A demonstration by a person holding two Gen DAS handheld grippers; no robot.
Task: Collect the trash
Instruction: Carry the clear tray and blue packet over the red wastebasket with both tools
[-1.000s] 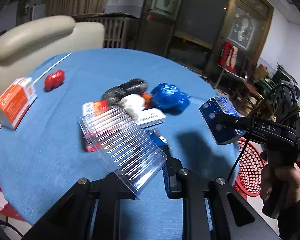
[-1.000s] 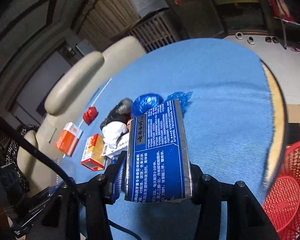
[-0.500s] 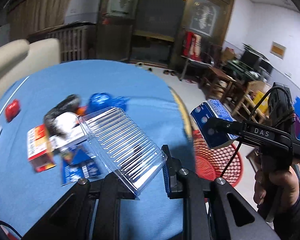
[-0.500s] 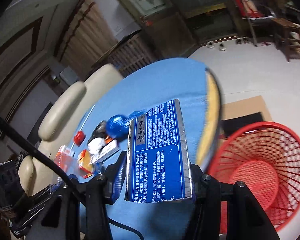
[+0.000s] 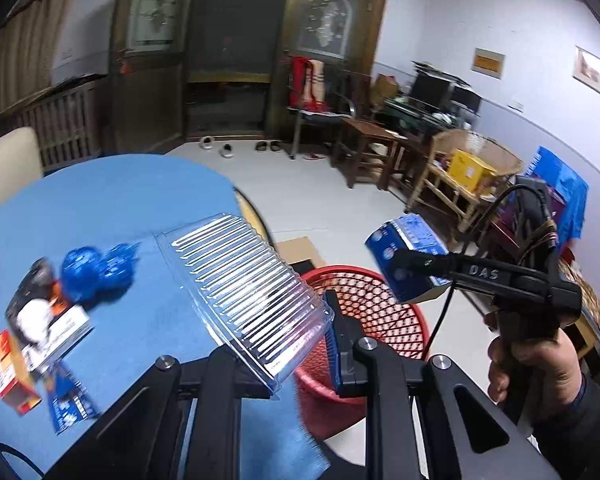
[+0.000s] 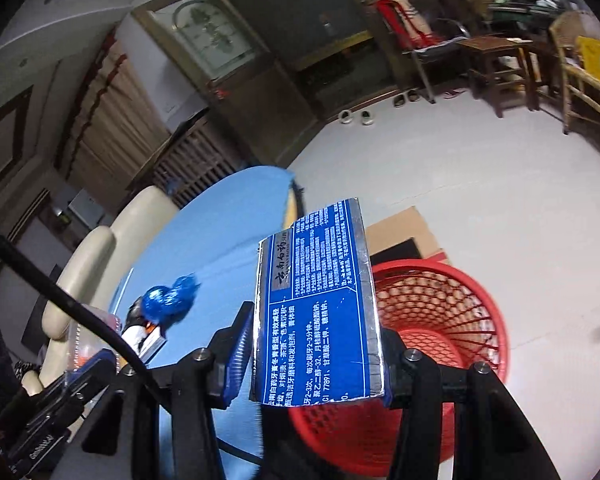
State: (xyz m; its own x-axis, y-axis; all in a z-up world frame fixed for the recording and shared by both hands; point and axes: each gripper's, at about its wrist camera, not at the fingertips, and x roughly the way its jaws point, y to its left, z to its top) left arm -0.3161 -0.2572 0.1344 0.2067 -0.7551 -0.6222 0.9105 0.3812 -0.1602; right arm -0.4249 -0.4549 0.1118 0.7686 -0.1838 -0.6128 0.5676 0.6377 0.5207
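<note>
Left tool [image 5: 300, 344]: black, two-fingered, clamped on a clear plastic tray [image 5: 244, 296] by its near edge; the tray tilts up over the surface's edge.
Clear plastic tray: thin, see-through, rectangular, ribbed with close parallel ridges that catch the light.
Right tool [image 6: 319, 368]: black fingers clamped on the two long sides of a blue carton [image 6: 319, 312], held upright; a hand [image 5: 535, 364] grips its handle.
Blue carton: flat cardboard box, glossy blue with silver borders and white print; it hangs above the red basket [image 6: 455, 320].
Red basket: round plastic mesh with an open lattice wall and a solid rim, standing on the floor just past the surface's edge; nothing shows inside it.
Surface [image 5: 112, 196]: round, covered in blue cloth.
Trash on the surface: a crumpled blue foil wrapper [image 5: 96, 268] near the middle, touching a heap of black and white wrappings [image 5: 36, 304]; an orange box [image 5: 12, 372] and a small blue packet [image 5: 70, 400] toward the near edge, blurred.
Floor [image 6: 479, 168]: pale and smooth; a flat piece of brown cardboard [image 6: 399, 228] lies behind the basket.
Around: a cream padded chair [image 6: 100, 256] at the surface's far edge; wooden chairs and a dark wooden door stand well apart.
</note>
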